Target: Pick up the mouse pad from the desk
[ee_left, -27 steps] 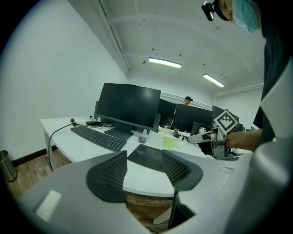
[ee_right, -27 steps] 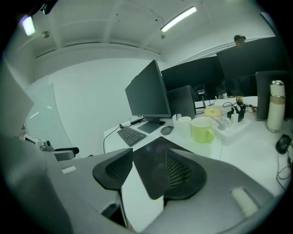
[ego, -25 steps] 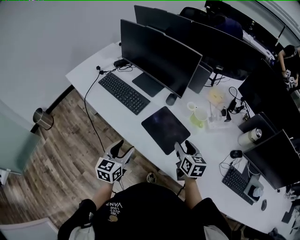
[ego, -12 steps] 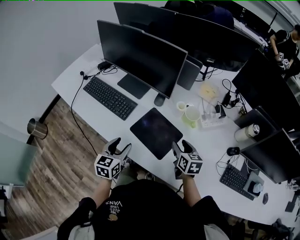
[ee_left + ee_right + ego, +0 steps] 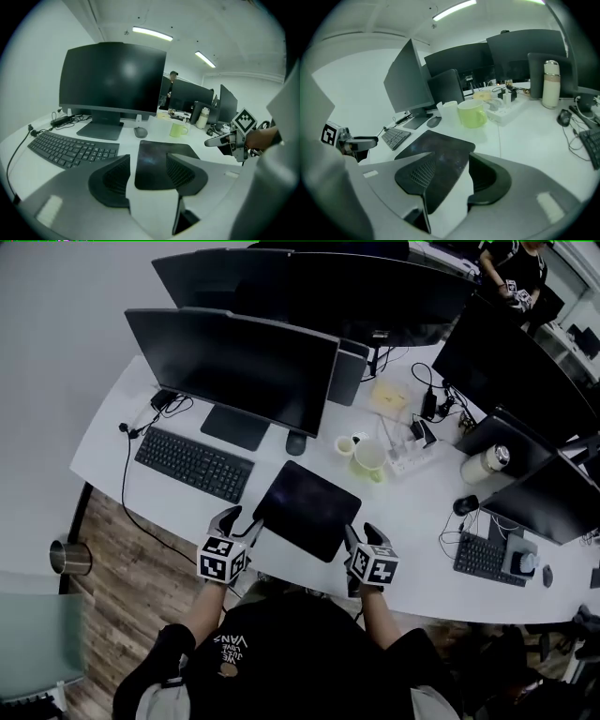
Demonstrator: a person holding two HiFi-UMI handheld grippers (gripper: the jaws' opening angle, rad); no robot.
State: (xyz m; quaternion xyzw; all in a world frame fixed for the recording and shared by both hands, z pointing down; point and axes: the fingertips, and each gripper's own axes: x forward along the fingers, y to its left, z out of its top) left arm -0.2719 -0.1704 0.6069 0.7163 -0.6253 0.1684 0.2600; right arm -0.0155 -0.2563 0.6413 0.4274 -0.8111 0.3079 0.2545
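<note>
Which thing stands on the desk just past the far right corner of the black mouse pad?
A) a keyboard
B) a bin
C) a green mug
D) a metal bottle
C: the green mug stands just past the far right corner of the mouse pad, while the keyboard lies to the pad's left.

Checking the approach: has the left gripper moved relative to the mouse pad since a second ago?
Yes. The left gripper has closed in on the mouse pad, from over the wooden floor to the pad's near left corner.
</note>
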